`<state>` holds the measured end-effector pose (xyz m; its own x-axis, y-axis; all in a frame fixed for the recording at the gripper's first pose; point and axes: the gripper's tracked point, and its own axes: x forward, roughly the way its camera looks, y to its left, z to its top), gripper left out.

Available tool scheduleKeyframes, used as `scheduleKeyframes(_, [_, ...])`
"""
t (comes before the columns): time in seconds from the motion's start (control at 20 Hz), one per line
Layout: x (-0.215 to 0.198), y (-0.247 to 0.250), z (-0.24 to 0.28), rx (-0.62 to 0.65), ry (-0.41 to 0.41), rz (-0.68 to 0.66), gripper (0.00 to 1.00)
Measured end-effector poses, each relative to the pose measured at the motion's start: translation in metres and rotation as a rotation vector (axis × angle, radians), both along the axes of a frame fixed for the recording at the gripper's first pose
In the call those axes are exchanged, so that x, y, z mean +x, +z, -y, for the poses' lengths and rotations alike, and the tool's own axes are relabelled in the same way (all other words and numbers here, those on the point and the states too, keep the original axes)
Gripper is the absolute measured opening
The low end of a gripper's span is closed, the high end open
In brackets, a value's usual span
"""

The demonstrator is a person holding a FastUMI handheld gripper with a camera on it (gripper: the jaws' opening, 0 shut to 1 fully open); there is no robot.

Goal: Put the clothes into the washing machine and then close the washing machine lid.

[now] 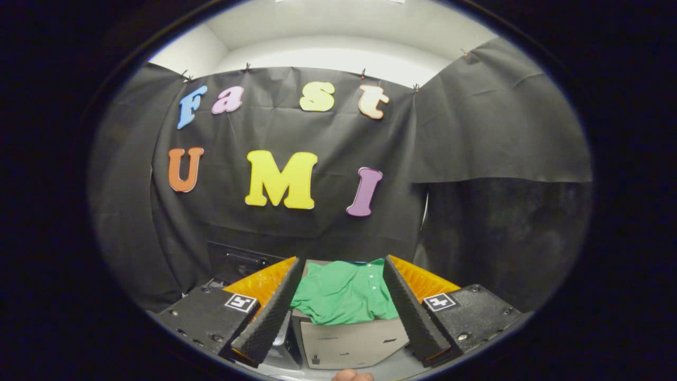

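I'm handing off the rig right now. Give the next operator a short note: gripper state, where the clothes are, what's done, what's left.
Gripper: open, fingers spread, holding nothing.
Green shirt: lies crumpled on top of a light grey box, seen between the fingers and just ahead of them, not touched by either finger.
A dark unit stands beyond the left finger against the booth wall; I cannot tell what it is.
Done: nothing visible yet; the shirt is not picked up.
Left: grasp the shirt, put it into the washing machine, close the lid.
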<state>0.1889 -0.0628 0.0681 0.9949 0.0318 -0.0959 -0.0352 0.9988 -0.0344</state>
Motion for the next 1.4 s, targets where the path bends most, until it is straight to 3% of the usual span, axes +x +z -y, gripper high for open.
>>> scheduleKeyframes(0.3, [0.104, -0.04, 0.035, 0.023, -0.021, -0.131, 1.0])
scheduleKeyframes(0.6, [0.176, -0.091, 0.06, 0.014, -0.026, -0.263, 1.0])
scheduleKeyframes(0.95, [0.218, -0.157, 0.074, 0.008, -0.031, -0.444, 1.0])
scheduleKeyframes(1.15, [0.215, -0.188, 0.081, 0.007, -0.031, -0.549, 1.0])
scheduleKeyframes(1.4, [0.215, -0.186, 0.079, 0.02, -0.008, -0.566, 1.0])
